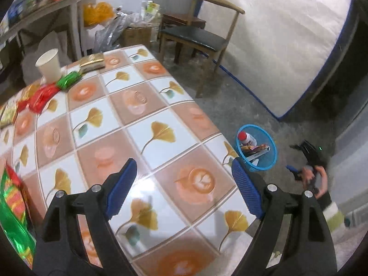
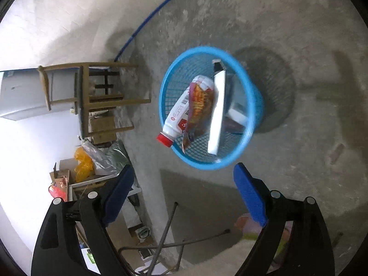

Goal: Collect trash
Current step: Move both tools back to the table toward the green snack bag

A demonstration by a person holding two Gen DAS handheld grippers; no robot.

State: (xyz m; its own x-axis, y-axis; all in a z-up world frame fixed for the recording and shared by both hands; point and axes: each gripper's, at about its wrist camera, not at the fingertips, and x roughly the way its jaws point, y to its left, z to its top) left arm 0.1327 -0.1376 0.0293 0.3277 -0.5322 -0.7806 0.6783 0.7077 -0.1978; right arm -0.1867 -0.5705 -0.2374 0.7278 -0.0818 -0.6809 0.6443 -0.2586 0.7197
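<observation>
Left wrist view: left gripper (image 1: 181,188) gapes empty over the table (image 1: 147,105); remaining wrappers (image 1: 43,96) lie upper left. Right gripper (image 2: 184,191), spread empty, hangs above the blue basket (image 2: 250,124).

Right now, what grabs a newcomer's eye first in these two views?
The blue mesh basket on the concrete floor, holding a white red-capped bottle, an orange wrapper and a white box. Then the tiled tablecloth, with a paper cup and bright snack packets along its far left edge.

Wooden chair (image 1: 202,34) on concrete floor (image 2: 287,23)
</observation>
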